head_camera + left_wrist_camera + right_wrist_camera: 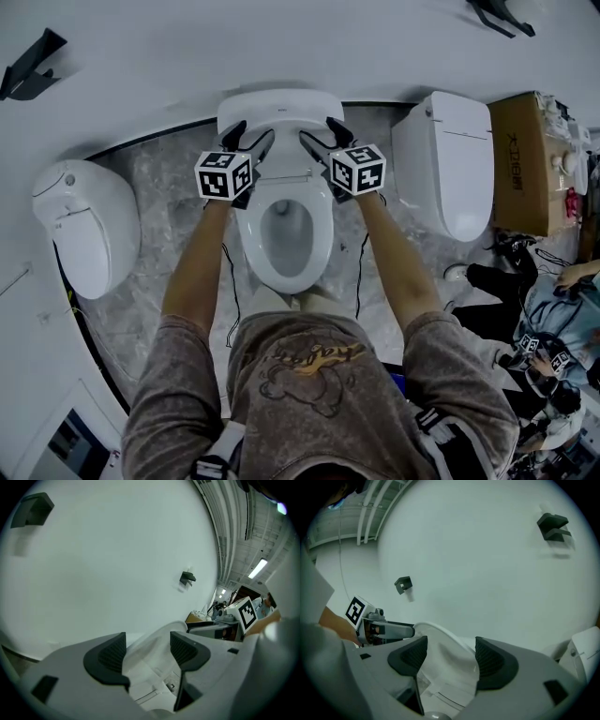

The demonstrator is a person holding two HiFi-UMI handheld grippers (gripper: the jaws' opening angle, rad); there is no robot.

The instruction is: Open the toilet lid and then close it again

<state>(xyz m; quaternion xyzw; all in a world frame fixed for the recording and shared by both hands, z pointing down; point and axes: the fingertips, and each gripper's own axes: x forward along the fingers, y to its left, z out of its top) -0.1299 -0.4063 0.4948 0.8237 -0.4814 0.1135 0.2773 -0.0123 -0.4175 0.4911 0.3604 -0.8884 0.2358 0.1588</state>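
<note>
We are looking down at a toilet lid (279,105) standing raised at twelve o'clock of the bowl (249,242). The left gripper (251,134) and right gripper (321,131) are holding their jaws apart around its side edges. To close it, we are judging it best to clamp both edges evenly and lower slowly.

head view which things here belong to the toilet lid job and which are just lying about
Job in hand:
- middle toilet
- its raised lid
- left gripper and right gripper, one at each side of the lid, both open

Just lying about:
- toilet at left
- toilet at right
- cardboard box
- wall bracket
</note>
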